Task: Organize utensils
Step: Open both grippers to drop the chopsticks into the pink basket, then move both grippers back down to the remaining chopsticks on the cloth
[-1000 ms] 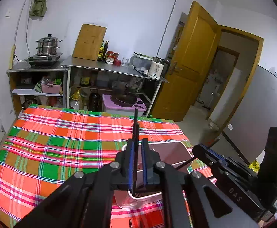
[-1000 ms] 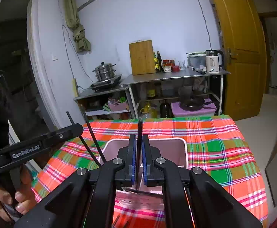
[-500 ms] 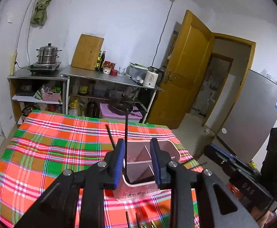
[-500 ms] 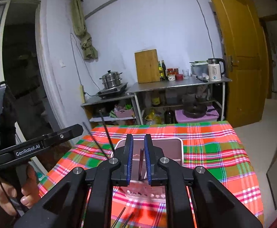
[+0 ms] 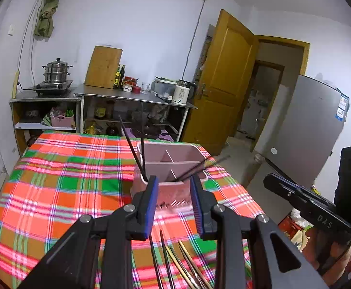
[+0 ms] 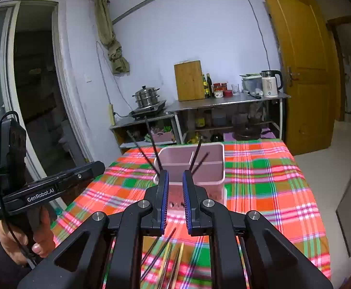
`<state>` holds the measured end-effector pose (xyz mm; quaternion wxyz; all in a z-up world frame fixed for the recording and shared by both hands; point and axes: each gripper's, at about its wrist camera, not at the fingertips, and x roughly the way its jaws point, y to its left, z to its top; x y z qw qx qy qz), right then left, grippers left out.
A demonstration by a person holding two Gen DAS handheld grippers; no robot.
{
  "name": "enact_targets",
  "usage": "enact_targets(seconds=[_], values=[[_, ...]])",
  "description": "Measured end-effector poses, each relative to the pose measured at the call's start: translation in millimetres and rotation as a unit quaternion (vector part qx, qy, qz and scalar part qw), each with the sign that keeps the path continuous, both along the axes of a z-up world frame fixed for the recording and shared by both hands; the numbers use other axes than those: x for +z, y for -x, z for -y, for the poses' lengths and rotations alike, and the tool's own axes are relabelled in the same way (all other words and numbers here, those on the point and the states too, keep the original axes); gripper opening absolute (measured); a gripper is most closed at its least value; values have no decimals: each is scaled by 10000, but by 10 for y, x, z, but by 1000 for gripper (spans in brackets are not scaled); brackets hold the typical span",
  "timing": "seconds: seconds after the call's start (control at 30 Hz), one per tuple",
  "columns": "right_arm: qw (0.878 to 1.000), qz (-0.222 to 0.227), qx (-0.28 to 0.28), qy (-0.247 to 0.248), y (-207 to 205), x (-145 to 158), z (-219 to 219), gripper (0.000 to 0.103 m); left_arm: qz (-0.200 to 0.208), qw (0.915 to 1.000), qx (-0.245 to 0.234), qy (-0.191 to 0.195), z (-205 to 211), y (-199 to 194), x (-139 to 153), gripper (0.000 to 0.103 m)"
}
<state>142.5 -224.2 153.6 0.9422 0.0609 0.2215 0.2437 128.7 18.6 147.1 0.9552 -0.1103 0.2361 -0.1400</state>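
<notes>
A table under a red, green and orange plaid cloth (image 5: 62, 183) is seen from both wrist views; at the far left of the right wrist view a person's hand (image 6: 30, 238) is wrapped round the handle of the left gripper (image 6: 96, 167), whose body reaches in toward the table; in its own view the left gripper (image 5: 174, 180) is held released, its blue-lined jaws set apart with nothing between them, having just been opening; a pink divided utensil caddy (image 5: 170, 185) is stood on the cloth just beyond the fingertips, right of the cloth's middle; two dark chopsticks (image 5: 133, 149) are leaned out of its left near compartment, tilted up and to the left; two more dark chopsticks (image 5: 199, 166) are slanted out over its right rim; loose chopsticks (image 5: 175, 262), dark and pale, are laid on the cloth below the jaws, nearer than the caddy; the right gripper (image 6: 175, 174) is likewise parted by a narrow gap, nothing pinched, its jaws having just been opening; its body is seen at the right edge of the left wrist view, beside the table; behind the table a steel shelf with a steamer pot (image 5: 56, 71), a wooden board (image 5: 103, 67) and a white kettle (image 5: 181, 94) is noted, and a yellow door (image 5: 221, 84) to the right.
</notes>
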Motion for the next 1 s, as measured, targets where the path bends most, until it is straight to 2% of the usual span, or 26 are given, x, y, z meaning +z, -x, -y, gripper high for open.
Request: enact_targets(seconds=[0.23,0.63,0.83,1.0], values=[[9999,-157,-35,-9,297,-132,97,12,-143,9998,-48,-110,43,298,-202,29],[9992,-371,8,137,664,-319,118,12,-408,9987,-117,-293,79,572,-527,29],[9985,-506,79,173,764,-491,74,12,-583,9978,-126,-300,82,603,-703,32],[9970,-750,95,181,677,-709,38,12,-792,9962,-107,-340,73,503,-884,32]])
